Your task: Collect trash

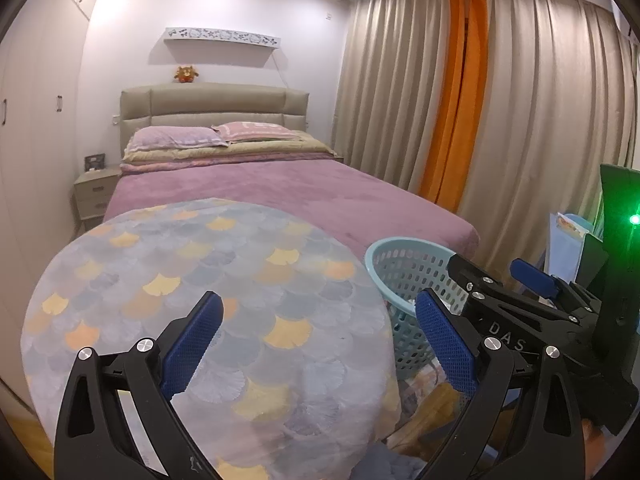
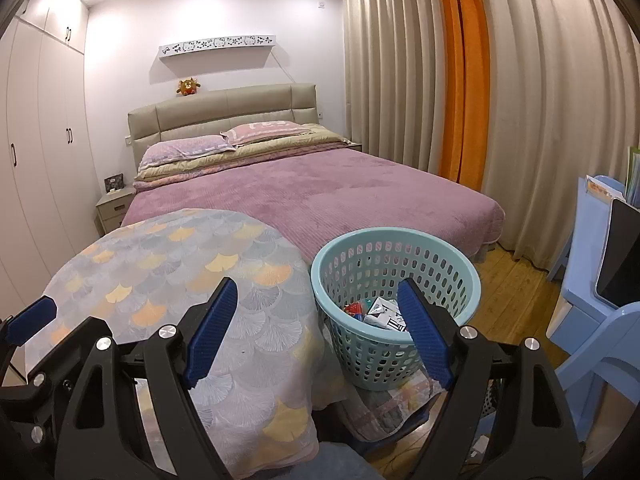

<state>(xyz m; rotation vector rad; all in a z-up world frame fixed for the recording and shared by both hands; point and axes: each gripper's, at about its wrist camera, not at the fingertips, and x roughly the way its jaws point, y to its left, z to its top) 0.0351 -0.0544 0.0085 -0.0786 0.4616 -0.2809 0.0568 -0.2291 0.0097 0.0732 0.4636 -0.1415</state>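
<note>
Just ahead of my right gripper [image 2: 316, 328], a little to its right side, stands the pale blue basket [image 2: 460, 280], with the trash [image 2: 380, 312] lying at its bottom: a small white carton with black print, something red and something blue-green beside it, too tangled for me to tell further. Both my tools stand with jaws wide and nothing between the pads; the left gripper [image 1: 320, 344] hangs over the round cloth-covered table [image 1: 200, 280], whose top looks bare of litter from here. The right gripper's outer fingertip [image 2: 424, 332] overlaps the basket's near rim in the view, but I cannot tell whether it touches.

I judge the pieces light and easily crushed: the carton thin card that will give under the pads, so I would close gently across its narrow faces, not its broad ones. The basket itself looks like thin perforated plastic, light, somewhat springy, and likely to tip or slide if nudged. If I must move it, I would pinch the thick rolled rim, one pad inside and one outside, on the side nearest my tool. The cloth on the table is soft and would drag if snagged.
</note>
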